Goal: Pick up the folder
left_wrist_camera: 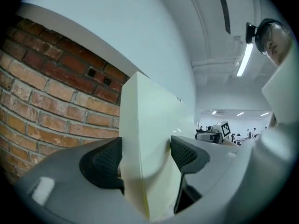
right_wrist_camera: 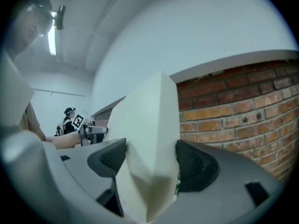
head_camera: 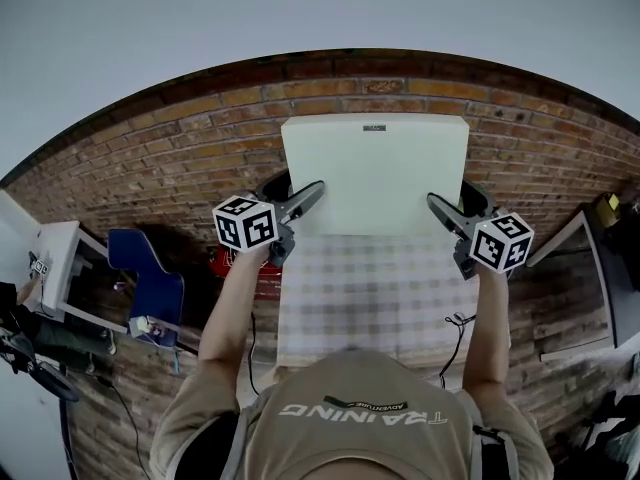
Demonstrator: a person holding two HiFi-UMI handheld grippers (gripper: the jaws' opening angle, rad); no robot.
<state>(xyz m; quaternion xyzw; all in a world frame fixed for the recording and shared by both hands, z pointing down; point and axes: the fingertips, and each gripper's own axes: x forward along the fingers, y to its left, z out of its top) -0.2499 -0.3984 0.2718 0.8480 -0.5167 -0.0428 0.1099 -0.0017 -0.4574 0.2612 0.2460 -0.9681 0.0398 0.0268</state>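
the cream folder (head_camera: 375, 173) is held up between both grippers. its left edge is pinched between the pads (left_wrist_camera: 100, 164) of the left gripper (head_camera: 316, 190), its right edge between the pads (right_wrist_camera: 196, 167) of the right gripper (head_camera: 434, 202). a brick wall (head_camera: 170, 163) is seen beyond the fingertips.

Cream folder (head_camera: 375, 168), flat face to camera, small dark label at its far edge. Left gripper (head_camera: 312, 194) meets its lower left corner, right gripper (head_camera: 438, 206) its lower right. Each arm reaches forward at its own side. The folder's near edge overlaps a checked tablecloth (head_camera: 370, 303). Brick floor (head_camera: 180, 168) all round. Blue chair (head_camera: 150, 278) at left, well apart from the table.
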